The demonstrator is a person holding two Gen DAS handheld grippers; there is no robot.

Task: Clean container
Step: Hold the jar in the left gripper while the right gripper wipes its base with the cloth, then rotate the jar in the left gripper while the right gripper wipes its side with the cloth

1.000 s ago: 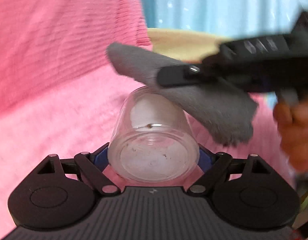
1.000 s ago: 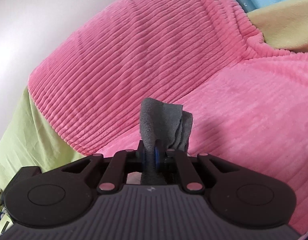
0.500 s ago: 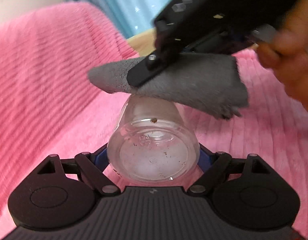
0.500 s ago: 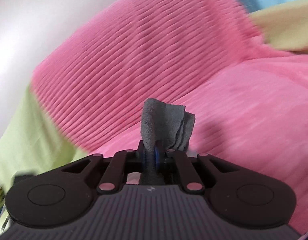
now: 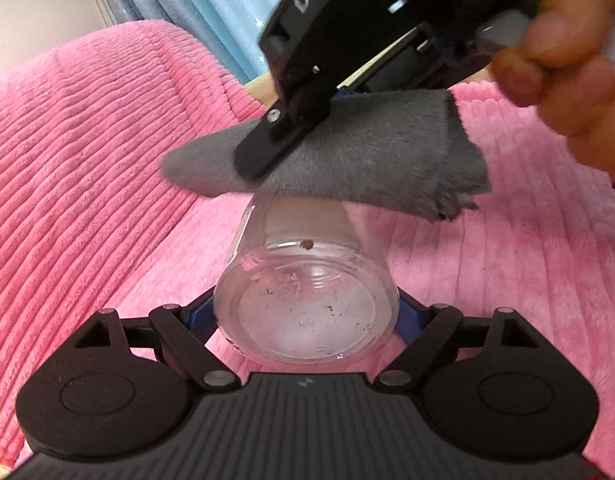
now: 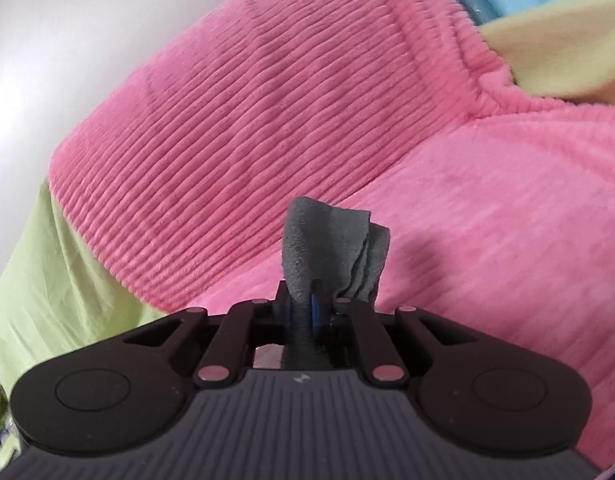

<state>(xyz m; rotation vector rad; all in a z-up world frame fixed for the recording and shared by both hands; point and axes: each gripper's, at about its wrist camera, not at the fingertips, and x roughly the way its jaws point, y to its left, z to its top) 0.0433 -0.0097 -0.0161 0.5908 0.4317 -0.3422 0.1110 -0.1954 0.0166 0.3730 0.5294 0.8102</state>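
left wrist view, container: a clear plastic container (image 5: 305, 300) lies on its side, base toward the camera, clamped between the two fingers of the left gripper (image 5: 305, 318); blue pads press its left and right sides.
left wrist view, dirt: dark specks dot the base, and one brown crumb (image 5: 306, 244) sits on the inner wall.
left wrist view, cloth: a folded grey cloth (image 5: 347, 156) rests across the far, open end of the container, pinched by the right gripper (image 5: 291, 128) coming in from the upper right.
left wrist view, hand: a hand (image 5: 563, 72), blurred, holds that gripper at the right edge.
left wrist view, backdrop: pink ribbed blanket (image 5: 87, 168) below and behind; blue curtain (image 5: 211, 8) above.
right wrist view, fingers: closed tight on the grey cloth, which stands up in a crumpled fold between them.
right wrist view, container: out of sight.
right wrist view, backdrop: pink blanket, a green sheet (image 6: 47, 288) at left.
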